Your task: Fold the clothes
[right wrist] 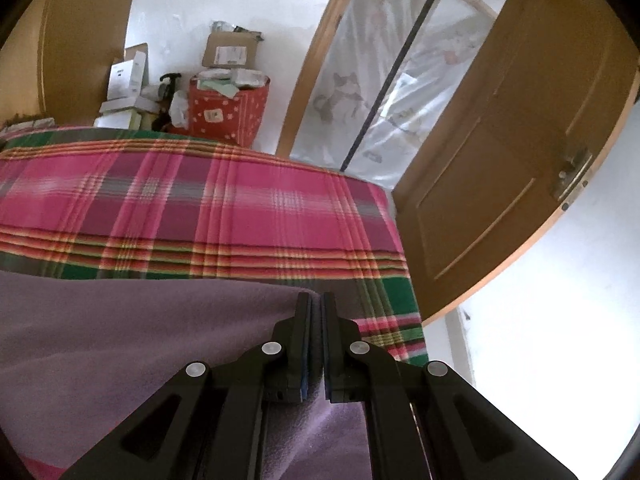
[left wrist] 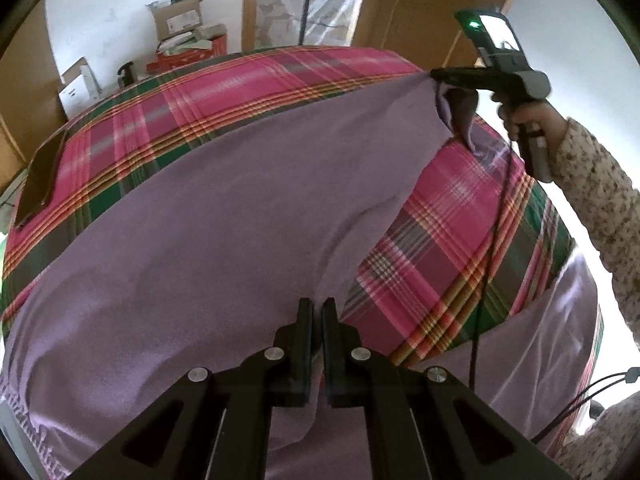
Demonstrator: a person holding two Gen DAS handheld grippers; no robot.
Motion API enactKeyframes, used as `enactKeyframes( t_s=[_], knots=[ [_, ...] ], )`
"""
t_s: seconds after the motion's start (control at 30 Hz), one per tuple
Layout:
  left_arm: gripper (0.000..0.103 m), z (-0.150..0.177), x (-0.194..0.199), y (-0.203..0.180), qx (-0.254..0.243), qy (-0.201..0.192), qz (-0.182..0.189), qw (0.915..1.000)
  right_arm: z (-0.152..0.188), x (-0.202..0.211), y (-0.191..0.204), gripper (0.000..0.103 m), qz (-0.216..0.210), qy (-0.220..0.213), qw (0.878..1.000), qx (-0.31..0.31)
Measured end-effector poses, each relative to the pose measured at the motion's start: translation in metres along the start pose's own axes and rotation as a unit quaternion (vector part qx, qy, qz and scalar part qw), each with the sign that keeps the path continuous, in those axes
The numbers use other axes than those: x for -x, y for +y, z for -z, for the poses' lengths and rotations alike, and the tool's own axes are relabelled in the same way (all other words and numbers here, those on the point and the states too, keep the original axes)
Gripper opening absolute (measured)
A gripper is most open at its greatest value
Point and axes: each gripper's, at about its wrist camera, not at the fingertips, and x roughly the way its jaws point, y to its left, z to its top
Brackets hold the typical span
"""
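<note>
A lilac garment (left wrist: 208, 216) lies spread over a pink and green plaid bedspread (left wrist: 224, 84). My left gripper (left wrist: 318, 304) is shut on a near fold of the garment, low in the left wrist view. My right gripper (left wrist: 436, 75), held by a hand in a floral sleeve (left wrist: 596, 184), pinches a far corner of the cloth and holds it up off the bed. In the right wrist view the right gripper (right wrist: 317, 298) is shut on the edge of the lilac garment (right wrist: 120, 332), above the plaid bedspread (right wrist: 200, 208).
A dark flat phone-like slab (left wrist: 40, 176) lies on the bed's left edge. Cardboard boxes (right wrist: 228, 52) and a red box (right wrist: 228, 108) are stacked beyond the bed. A wooden door (right wrist: 500, 152) stands open at right. A black cable (left wrist: 488, 256) hangs across the bedspread.
</note>
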Motion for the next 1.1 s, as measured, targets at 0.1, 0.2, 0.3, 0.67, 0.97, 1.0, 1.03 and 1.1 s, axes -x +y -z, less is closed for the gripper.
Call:
enactKeyframes(
  t_s=[0.1,0.2,0.3,0.67,0.97,1.0,1.03,1.1],
  knots=[
    [0.005,0.0,0.003,-0.007,-0.006,-0.006,0.002,1.0,0.001,0.009,-0.018,0.011,-0.039,0.003,0.998,-0.058],
    [0.013,0.001,0.007,-0.014,-0.015,-0.013,0.004,0.9998,0.007,0.021,-0.033,0.019,-0.062,0.005,0.994,-0.089],
    [0.02,0.001,0.01,-0.022,-0.024,-0.02,0.004,0.9995,0.022,0.043,-0.036,0.02,-0.073,-0.015,0.993,-0.088],
    [0.02,-0.007,-0.003,-0.011,0.014,-0.017,0.015,0.9996,0.085,0.095,0.023,0.02,-0.253,0.004,0.965,-0.065],
    [0.02,-0.013,-0.001,0.022,0.095,-0.031,0.012,0.9949,0.098,0.073,0.07,0.035,-0.34,0.052,0.934,-0.092],
    [0.02,-0.013,-0.002,0.024,0.096,-0.031,0.011,0.9949,0.097,0.074,0.072,0.037,-0.347,0.051,0.931,-0.096],
    [0.02,-0.014,-0.004,0.026,0.099,-0.031,0.012,0.9945,0.096,0.072,0.074,0.041,-0.354,0.051,0.929,-0.099],
    [0.02,-0.014,-0.006,0.034,0.111,-0.029,0.015,0.9933,0.093,0.071,0.079,0.045,-0.357,0.052,0.927,-0.1]
  ],
)
